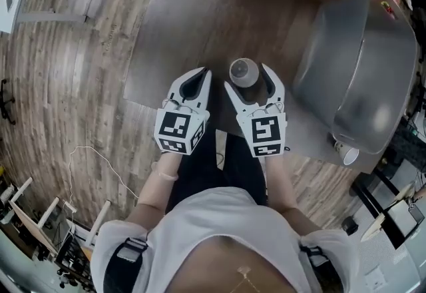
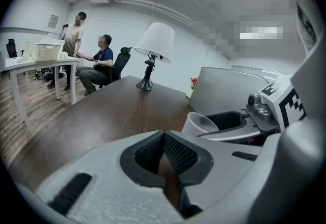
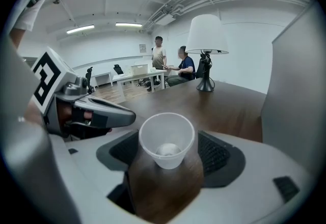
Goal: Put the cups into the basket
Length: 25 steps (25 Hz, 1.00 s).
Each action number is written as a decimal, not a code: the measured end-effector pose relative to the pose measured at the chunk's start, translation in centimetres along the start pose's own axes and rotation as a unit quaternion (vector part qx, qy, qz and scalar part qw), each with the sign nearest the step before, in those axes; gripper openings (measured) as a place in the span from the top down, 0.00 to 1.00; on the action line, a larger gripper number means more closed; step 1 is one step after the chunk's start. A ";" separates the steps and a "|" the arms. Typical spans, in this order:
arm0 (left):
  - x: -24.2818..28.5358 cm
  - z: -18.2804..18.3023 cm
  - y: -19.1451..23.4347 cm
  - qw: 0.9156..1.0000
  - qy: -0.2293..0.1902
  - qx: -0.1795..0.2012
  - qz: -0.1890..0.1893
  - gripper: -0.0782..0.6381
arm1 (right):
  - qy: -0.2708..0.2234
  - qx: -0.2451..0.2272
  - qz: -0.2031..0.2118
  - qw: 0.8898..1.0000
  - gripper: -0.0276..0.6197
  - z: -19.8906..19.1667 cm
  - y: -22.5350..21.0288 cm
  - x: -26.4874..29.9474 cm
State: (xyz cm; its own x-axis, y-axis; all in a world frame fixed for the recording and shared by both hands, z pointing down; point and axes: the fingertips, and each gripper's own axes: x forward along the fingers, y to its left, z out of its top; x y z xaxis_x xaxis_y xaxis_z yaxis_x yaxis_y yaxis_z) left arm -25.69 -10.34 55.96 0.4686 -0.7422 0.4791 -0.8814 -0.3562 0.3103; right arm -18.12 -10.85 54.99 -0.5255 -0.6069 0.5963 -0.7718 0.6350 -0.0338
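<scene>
The right gripper [image 1: 247, 76] has its fingers [image 3: 218, 156] spread wide. A pale plastic cup [image 3: 166, 139] stands upright on the dark tabletop [image 1: 200, 5] between them, with a gap on either side, so neither finger presses it. The left gripper [image 1: 202, 76] sits just beside the right one, its fingers [image 2: 179, 156] pressed together with nothing in them; the cup is off to their right. The grey basket [image 1: 359, 65] rests on the tabletop well to the right of the right fingers. A second white cup [image 1: 347, 152] shows at the basket's near corner. Far beyond the fingers stands a lamp [image 3: 206, 39].
</scene>
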 end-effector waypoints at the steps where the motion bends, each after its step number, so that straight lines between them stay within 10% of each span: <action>1: 0.4 0.0 0.3 1.000 -0.002 0.000 0.000 0.88 | -0.001 -0.007 -0.001 1.000 0.42 0.0 0.0 0.5; 25: 0.9 3.4 -1.2 0.999 -0.009 0.027 -0.030 0.88 | -0.043 0.004 -0.011 0.999 0.43 4.1 0.0 -0.9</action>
State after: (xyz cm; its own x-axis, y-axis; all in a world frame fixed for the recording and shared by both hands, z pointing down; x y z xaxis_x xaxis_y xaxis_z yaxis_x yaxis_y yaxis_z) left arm -24.39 -12.51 53.25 0.5199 -0.7281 0.4467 -0.8540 -0.4302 0.2926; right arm -19.11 -12.26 51.12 -0.5367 -0.6597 0.5260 -0.7864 0.6170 -0.0286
